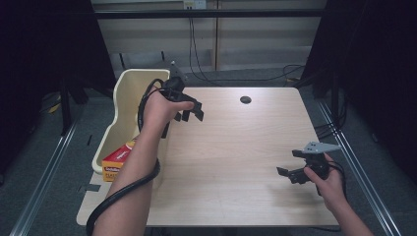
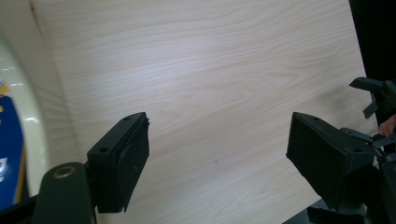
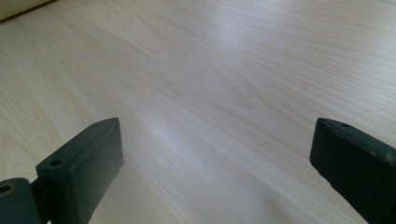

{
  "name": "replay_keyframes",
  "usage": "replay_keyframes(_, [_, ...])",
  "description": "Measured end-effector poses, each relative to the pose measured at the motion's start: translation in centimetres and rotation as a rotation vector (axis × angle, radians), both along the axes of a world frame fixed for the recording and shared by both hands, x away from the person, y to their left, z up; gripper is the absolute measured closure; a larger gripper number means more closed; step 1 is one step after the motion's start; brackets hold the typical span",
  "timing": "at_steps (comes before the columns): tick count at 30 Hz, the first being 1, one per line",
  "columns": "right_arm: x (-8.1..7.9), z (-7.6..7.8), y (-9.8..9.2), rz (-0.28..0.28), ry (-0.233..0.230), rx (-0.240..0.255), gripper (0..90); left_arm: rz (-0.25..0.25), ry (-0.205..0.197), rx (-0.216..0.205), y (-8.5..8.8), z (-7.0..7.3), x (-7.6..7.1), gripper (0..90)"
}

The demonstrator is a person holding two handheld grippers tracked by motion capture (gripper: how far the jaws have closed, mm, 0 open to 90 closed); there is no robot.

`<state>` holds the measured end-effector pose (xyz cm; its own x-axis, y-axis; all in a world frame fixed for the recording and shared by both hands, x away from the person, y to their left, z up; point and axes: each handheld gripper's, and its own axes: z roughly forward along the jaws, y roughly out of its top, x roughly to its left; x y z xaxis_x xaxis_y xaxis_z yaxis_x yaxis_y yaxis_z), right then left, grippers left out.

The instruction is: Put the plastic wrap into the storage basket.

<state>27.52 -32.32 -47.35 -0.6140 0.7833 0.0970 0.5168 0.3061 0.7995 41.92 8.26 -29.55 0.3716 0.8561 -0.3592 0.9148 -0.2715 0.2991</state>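
My left gripper [image 1: 192, 114] hovers over the back left of the wooden table [image 1: 236, 147], just right of a cream bin [image 1: 123, 93]. Its jaws stand open with only bare tabletop between them, as the left gripper view [image 2: 219, 126] confirms. Inside the bin lies a yellow and red box [image 1: 115, 160]; its blue face [image 2: 9, 149] and the bin's rim [image 2: 28, 116] sit at the left edge of that view. My right gripper [image 1: 290, 164] is low near the front right of the table, jaws wide open and empty [image 3: 215, 130]. It also appears far off [image 2: 378, 98].
A dark round hole [image 1: 245, 100] sits in the tabletop near the back edge. A thick black cable [image 1: 123, 189] trails from my left gripper along the forearm. Metal rails [image 1: 359, 162] run along the floor on both sides of the table.
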Motion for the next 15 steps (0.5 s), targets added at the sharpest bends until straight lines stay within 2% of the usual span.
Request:
replay_keyframes(5, [0.0, 0.0, 0.1, 0.002, 0.0, -0.001, 2.3, -0.027, -0.008, -0.015, -1.1, -1.1, -0.2, 19.0])
replay_keyframes(9, [-0.1, 0.1, 0.1, 0.0, -0.002, 0.002, 2.3, -0.032, -0.007, -0.018, -1.5, -1.6, -0.2, 18.3])
replay_keyframes(10, [-0.1, 0.1, 0.1, 0.0, -0.003, 0.001, 2.3, -0.039, -0.018, -0.018, -1.6, -1.8, -0.2, 18.3])
replay_keyframes(11, [-0.1, 0.1, 0.1, 0.0, -0.005, 0.0, 2.3, -0.028, -0.019, -0.027, -1.7, -1.9, -0.2, 18.3])
replay_keyframes(15, [-0.1, 0.2, 0.1, 0.004, -0.008, -0.005, 2.3, -0.046, -0.006, -0.024, -2.3, -2.7, -0.3, 17.1])
